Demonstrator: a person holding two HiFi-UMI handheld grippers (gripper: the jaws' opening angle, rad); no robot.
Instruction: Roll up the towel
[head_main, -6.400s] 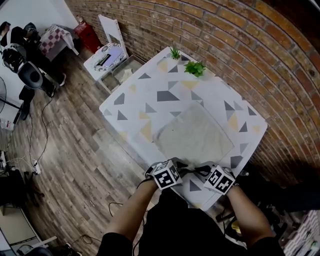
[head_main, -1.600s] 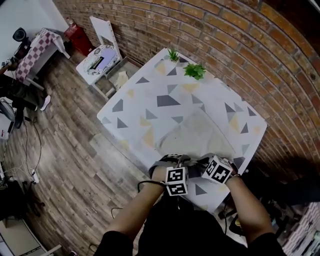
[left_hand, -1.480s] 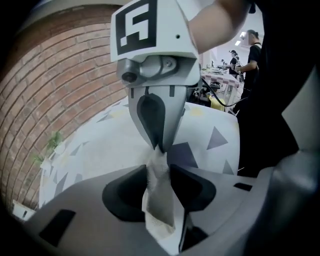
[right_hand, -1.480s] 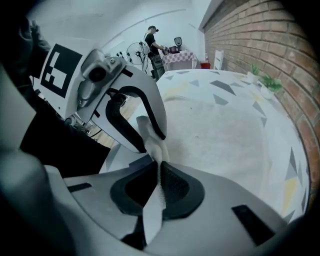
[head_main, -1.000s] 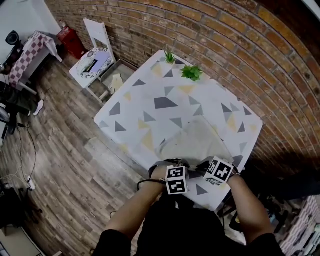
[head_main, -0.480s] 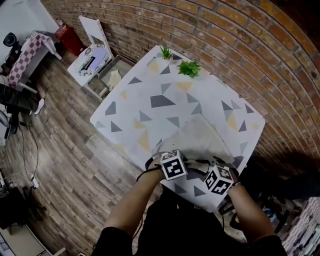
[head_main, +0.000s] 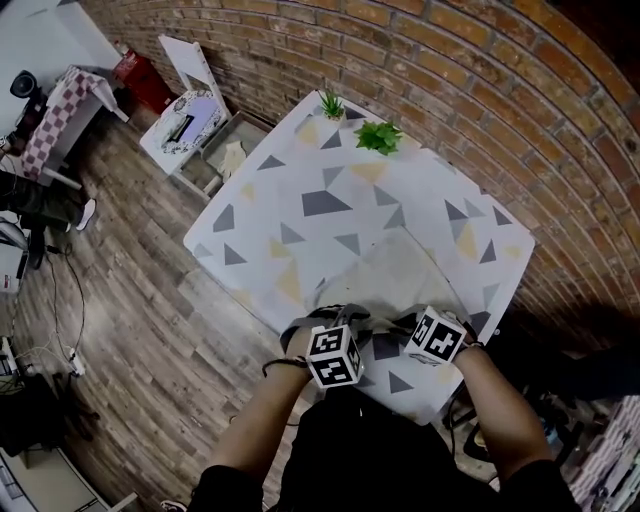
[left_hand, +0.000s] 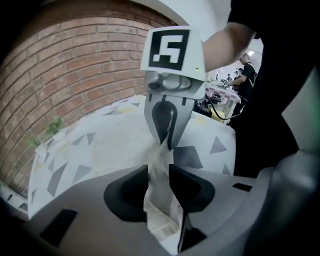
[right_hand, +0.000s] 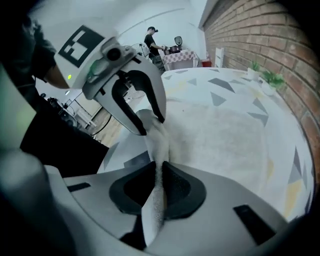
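A pale grey towel (head_main: 400, 272) lies on the near right part of the triangle-patterned table (head_main: 300, 170), its near edge gathered up between both grippers. In the left gripper view the bunched towel (left_hand: 161, 200) hangs between the jaws of my left gripper (left_hand: 159, 176), which are opening; the fold sits loosely in the wide gap. My right gripper (right_hand: 161, 176) is closing, its pads pinched on a thin ridge of towel (right_hand: 159, 145). The two grippers face each other, tips close together, at the table's near edge: left gripper (head_main: 345, 320), right gripper (head_main: 405, 325).
Two small potted plants (head_main: 379, 136) stand at the table's far corner by the brick wall (head_main: 480, 90). A white chair (head_main: 195, 105) and a checked side table (head_main: 55, 115) stand on the wooden floor at left. A person stands far off (right_hand: 151, 37).
The flat part of the towel has grown shorter as its near edge was gathered. In the last half second the left gripper drew back toward me and the right gripper moved forward.
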